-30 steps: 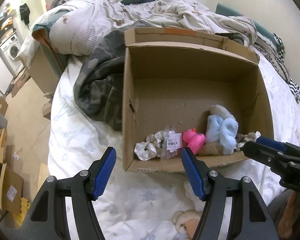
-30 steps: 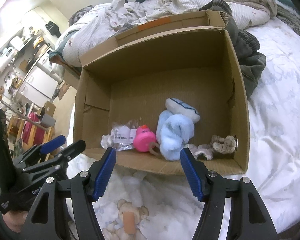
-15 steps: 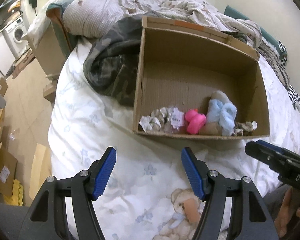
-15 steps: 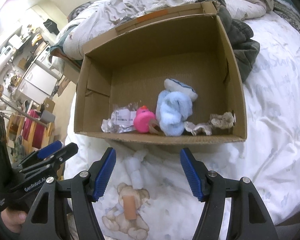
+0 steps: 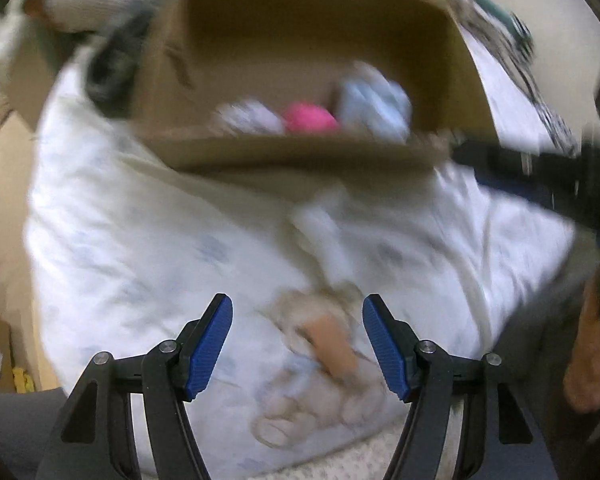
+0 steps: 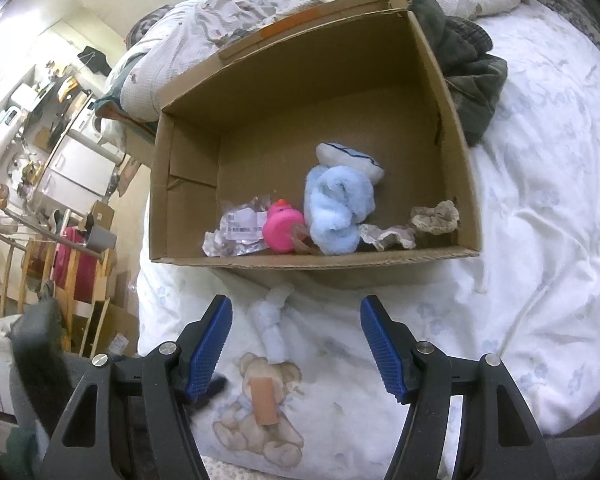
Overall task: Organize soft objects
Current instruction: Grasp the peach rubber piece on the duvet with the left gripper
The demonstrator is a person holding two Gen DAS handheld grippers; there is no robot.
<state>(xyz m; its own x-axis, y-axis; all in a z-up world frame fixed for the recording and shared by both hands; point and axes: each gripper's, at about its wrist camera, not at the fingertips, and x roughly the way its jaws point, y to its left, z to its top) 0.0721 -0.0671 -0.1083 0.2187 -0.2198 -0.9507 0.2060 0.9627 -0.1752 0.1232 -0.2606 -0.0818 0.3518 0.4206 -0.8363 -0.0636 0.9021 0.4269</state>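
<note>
An open cardboard box (image 6: 456,184) lies on the bed. Inside it are a pink duck toy (image 6: 281,227), a light blue fluffy bundle (image 6: 336,204), a white cap-like item (image 6: 350,156), a crinkled plastic packet (image 6: 240,230) and beige scrunchies (image 6: 436,218). A small white rolled cloth (image 6: 271,322) lies on the sheet in front of the box, between my right gripper (image 6: 296,340) fingers' line of sight. My right gripper is open and empty. My left gripper (image 5: 297,340) is open and empty above the sheet; its view is blurred, with the box (image 5: 300,152) ahead.
The white bedsheet (image 6: 540,240) carries a printed teddy bear (image 6: 260,412). A dark garment (image 6: 468,68) lies right of the box and crumpled bedding behind it. The bed's left edge drops to a cluttered floor with furniture (image 6: 60,184).
Both grippers have pulled back from the box toward the bed's near edge. The left view is now motion-blurred and sits lower over the teddy print. Both stay open.
</note>
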